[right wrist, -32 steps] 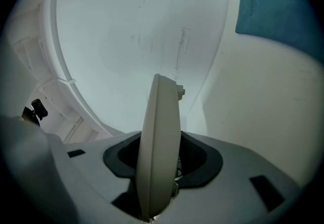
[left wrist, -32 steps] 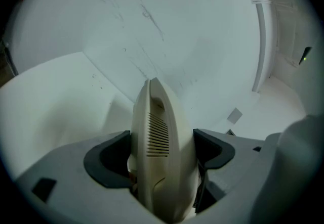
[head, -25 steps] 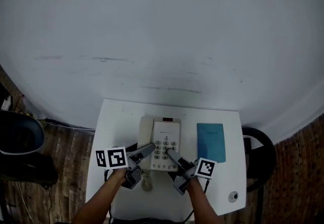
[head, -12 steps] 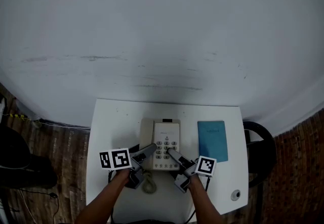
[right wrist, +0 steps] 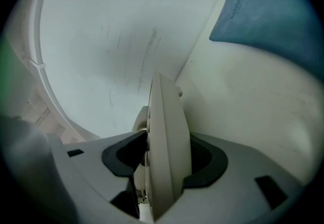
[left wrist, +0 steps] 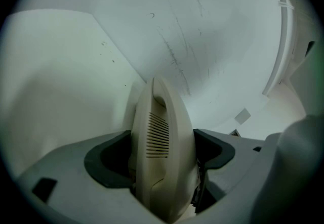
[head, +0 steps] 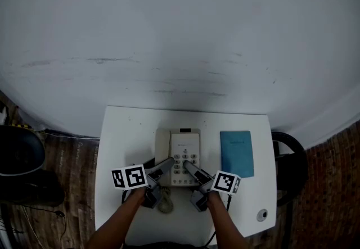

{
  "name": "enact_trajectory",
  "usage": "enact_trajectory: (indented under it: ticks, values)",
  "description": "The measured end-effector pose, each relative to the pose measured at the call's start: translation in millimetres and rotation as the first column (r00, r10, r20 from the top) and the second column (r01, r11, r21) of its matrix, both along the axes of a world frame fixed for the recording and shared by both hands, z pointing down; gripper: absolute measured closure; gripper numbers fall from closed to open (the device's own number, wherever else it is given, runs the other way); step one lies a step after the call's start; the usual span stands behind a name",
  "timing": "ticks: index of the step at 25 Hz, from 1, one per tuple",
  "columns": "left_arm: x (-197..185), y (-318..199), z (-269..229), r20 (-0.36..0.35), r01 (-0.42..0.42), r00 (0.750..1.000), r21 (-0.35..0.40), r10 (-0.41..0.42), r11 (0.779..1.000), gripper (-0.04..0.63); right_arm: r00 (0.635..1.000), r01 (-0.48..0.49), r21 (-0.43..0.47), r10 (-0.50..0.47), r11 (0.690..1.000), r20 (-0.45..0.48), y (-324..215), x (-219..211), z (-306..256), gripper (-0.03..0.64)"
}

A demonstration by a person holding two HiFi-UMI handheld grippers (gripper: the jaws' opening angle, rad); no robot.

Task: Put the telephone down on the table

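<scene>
I have the cream plastic push-button telephone (head: 183, 155) by its near end, one claw on each flank, so the load is shared and the body stays level as it meets the small white rectangular table (head: 129, 141). It lies about mid-table with the keypad up and the handset along its left side. To me it looks set down, or as good as.

The left gripper (head: 167, 162) is clamped on the left flank. In its own view the vented handset edge fills the gap, with both dark pads against it. The right gripper (head: 187, 164) straddles the right flank. Its jaws have just been opening, yet the casing edge stands between them and both pads look to be touching it. I judge the release is only starting on that side.

The flat blue booklet (head: 237, 152) lies well to the right of the phone, apart from it, so the landing spot was free. The coiled cream cord (head: 163, 200) trails off the near edge between my grippers, where backing straight out could snag it.
</scene>
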State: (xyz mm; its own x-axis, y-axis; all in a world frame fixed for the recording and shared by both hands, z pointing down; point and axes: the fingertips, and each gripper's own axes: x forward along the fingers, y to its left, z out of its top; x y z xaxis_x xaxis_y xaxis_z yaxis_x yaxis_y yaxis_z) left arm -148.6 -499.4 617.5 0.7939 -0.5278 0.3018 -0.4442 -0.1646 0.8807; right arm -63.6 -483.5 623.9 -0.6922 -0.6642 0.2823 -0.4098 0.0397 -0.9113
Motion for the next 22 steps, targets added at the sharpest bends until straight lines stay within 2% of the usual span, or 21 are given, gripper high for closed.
enact_trajectory:
  ticks: [4,9,14,22]
  values:
    - [1,0,2,0.017,-0.003,1.0,-0.005,0.003,1.0,0.219,1.0,0.006,-0.027,-0.007,1.0,-0.021,2,-1,2,0.403]
    - [5,2,6,0.062,-0.03,0.998,-0.009,0.031,1.0,0.219,0.99,0.038,-0.084,-0.049,0.996,-0.129,5,-1,11,0.368]
    - [7,2,7,0.091,-0.032,0.995,0.001,0.031,1.0,0.219,0.981,0.038,-0.126,-0.061,0.991,-0.185,6,1,14,0.351]
    - [6,3,7,0.155,-0.015,0.988,0.027,0.011,1.0,0.219,0.946,0.038,-0.133,-0.079,0.99,-0.316,8,8,14,0.327]
